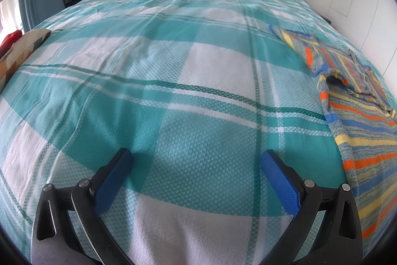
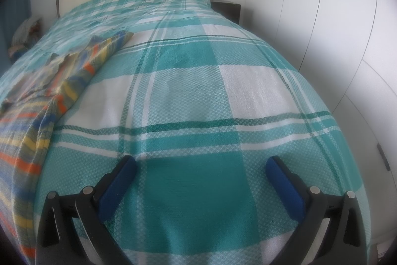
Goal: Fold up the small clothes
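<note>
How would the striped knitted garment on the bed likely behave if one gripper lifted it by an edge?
The striped garment would probably droop, since it already lies in soft folds. It looks light. Its knit should grip the pads rather than slip.

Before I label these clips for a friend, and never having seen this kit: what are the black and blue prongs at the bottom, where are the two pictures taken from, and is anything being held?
The prongs are two hand-held grippers; a person carries one in each hand, and each has a wide-angle camera looking along its fingers. One picture comes from the left gripper, the other from the right gripper. Both hover over a bed with a teal and white checked bedspread. A striped knitted garment lies between them, partly folded over itself. Both grippers are open and hold nothing.
</note>
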